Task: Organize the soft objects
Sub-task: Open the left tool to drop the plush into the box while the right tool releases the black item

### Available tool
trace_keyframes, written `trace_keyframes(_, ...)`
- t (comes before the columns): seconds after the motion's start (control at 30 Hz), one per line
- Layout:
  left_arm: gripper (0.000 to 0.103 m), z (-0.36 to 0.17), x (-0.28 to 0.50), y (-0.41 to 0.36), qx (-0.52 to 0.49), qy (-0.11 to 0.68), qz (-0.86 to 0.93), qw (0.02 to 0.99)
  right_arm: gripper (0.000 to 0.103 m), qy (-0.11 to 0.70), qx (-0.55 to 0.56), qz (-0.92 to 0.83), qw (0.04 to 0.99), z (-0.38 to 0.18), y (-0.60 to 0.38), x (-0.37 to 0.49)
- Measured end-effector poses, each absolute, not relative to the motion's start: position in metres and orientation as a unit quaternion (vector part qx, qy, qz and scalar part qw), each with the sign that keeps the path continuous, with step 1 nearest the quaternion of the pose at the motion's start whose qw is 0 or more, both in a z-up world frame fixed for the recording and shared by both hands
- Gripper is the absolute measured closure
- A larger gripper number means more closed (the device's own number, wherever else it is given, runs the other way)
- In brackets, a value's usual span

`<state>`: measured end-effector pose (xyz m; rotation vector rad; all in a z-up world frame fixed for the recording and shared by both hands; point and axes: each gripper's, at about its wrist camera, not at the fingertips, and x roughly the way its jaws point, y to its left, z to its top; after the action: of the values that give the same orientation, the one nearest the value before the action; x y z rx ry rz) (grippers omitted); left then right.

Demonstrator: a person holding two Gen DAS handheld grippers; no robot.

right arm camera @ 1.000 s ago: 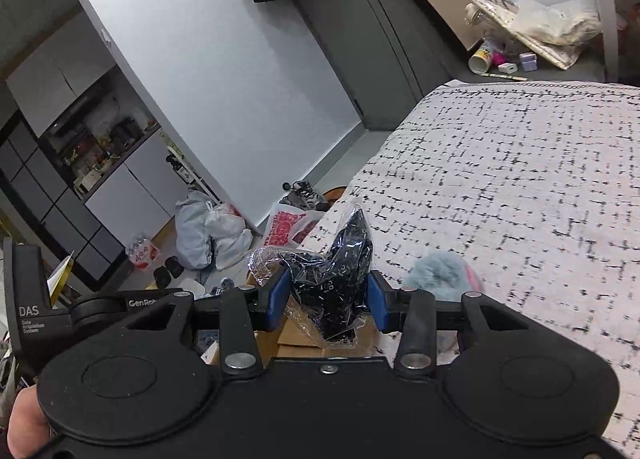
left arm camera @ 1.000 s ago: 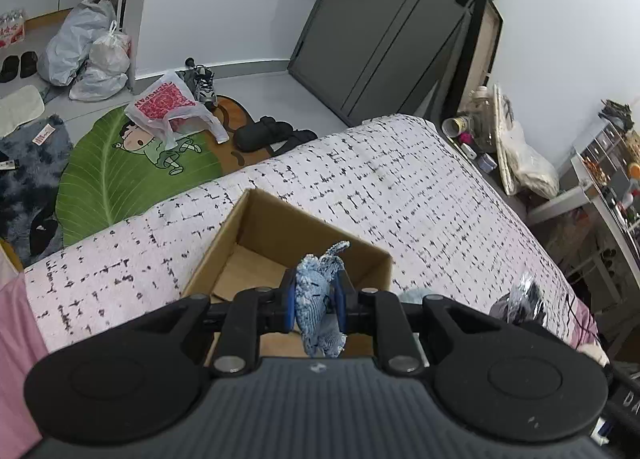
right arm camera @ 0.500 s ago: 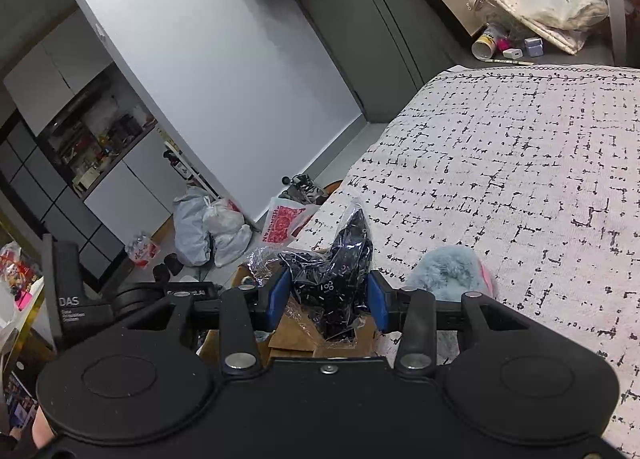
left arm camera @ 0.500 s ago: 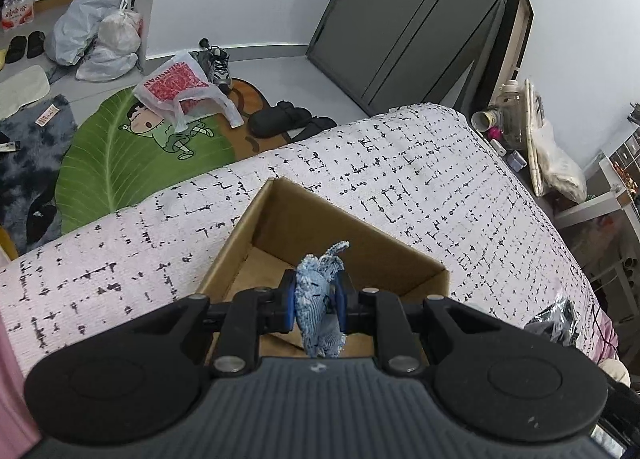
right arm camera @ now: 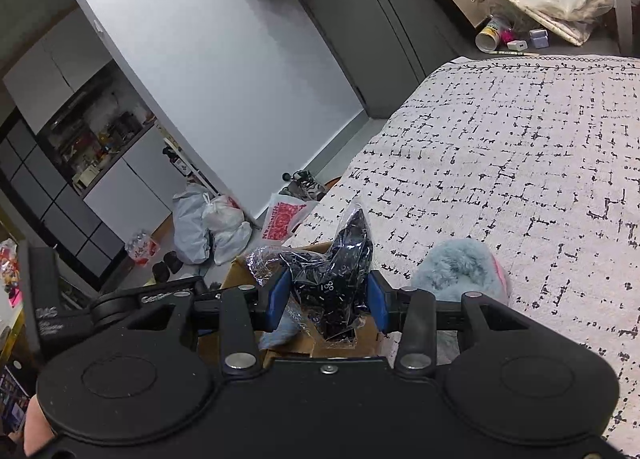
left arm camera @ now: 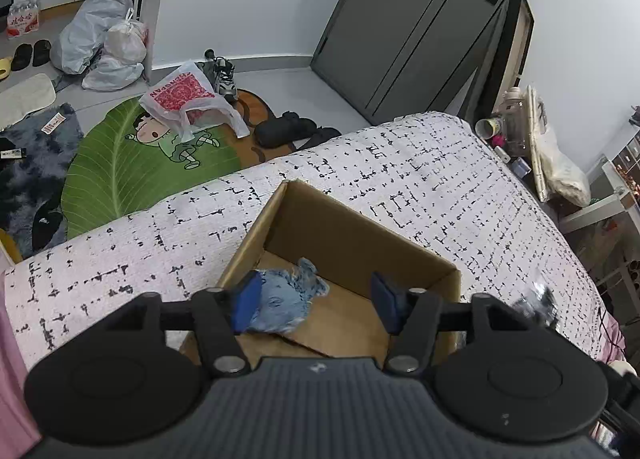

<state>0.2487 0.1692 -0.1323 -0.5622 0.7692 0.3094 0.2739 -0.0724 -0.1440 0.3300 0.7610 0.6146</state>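
Note:
An open cardboard box (left arm camera: 352, 219) sits on the white, black-flecked bedspread (left arm camera: 440, 163). My left gripper (left arm camera: 318, 303) hangs over the box with its jaws opening; the light blue soft cloth (left arm camera: 280, 299) lies loose on the box floor beside the left pad, no longer pinched. My right gripper (right arm camera: 329, 299) is shut on a clear plastic bag of dark soft fabric (right arm camera: 340, 271), held above the box's corner (right arm camera: 240, 271). In the left wrist view that bag (left arm camera: 536, 305) shows blurred at the right edge. A fluffy pale blue and pink soft toy (right arm camera: 460, 271) rests on the bed just right of the right gripper.
Beyond the bed's edge the floor holds a green leaf rug (left arm camera: 120, 171), a red-printed plastic bag (left arm camera: 184, 99), grey and white bags (left arm camera: 104, 43), shoes (left arm camera: 288, 131) and a dark door (left arm camera: 400, 19). Clutter with a paper cup (right arm camera: 488, 35) lies past the bed's far end.
My left gripper's jaws parted and the blue cloth dropped from between them onto the box floor. Both grippers sank closer to the box; the right still grips its bag.

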Motion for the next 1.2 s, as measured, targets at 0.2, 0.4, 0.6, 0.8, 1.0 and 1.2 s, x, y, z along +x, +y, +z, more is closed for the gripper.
trace_keyframes(0.2, 0.031, -0.129, 0.244, 0.169, -0.263, 0.363, 0.148, 0.882, 0.062, 0.368, 0.154, 0.303, 0.866, -0.146, -0.053, 0.274)
trace_keyframes(0.4, 0.031, -0.129, 0.237, 0.179, -0.285, 0.342, 0.150, 0.883, 0.062, 0.367, 0.165, 0.312, 0.861, -0.150, -0.033, 0.280)
trace_keyframes(0.6, 0.030, -0.130, 0.231, 0.187, -0.272, 0.325, 0.178, 0.888, 0.056, 0.377, 0.170, 0.305, 0.858, -0.157, -0.022, 0.285)
trace_keyframes(0.8, 0.030, -0.135, 0.230, 0.192, -0.274, 0.329, 0.182, 0.885, 0.036, 0.374, 0.185, 0.285, 0.863, -0.154, -0.032, 0.282)
trace_keyframes(1.0, 0.030, -0.128, 0.228, 0.184, -0.255, 0.335, 0.186, 0.888, 0.030, 0.381, 0.181, 0.264, 0.868, -0.137, -0.051, 0.272)
trace_keyframes(1.2, 0.030, -0.110, 0.222, 0.170, -0.257, 0.335, 0.170, 0.891, 0.012, 0.384, 0.180, 0.237, 0.874, -0.113, -0.082, 0.263)
